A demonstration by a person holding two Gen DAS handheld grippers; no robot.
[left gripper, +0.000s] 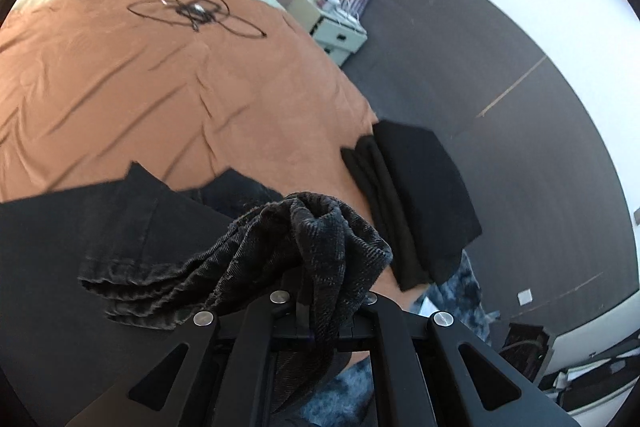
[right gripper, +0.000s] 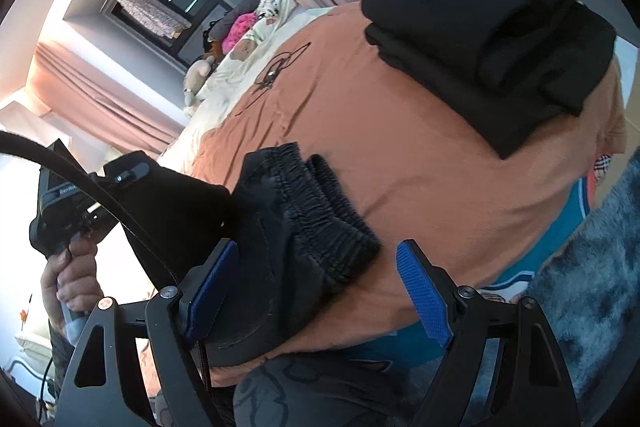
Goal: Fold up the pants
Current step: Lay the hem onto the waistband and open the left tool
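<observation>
left gripper [left gripper: 320, 301] jaws buried under bunched pants [left gripper: 304, 247], pants' far end cut off at left edge

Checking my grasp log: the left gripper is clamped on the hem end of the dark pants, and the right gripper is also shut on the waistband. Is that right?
Not quite. The left gripper is indeed clamped on the hem end of the dark pants, but the right gripper is open: the right wrist view shows its blue fingers spread wide, with the elastic waistband lying between them, ungripped.

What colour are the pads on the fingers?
Bright blue, with a fine textured grid; the right wrist view shows the pads best.
</observation>
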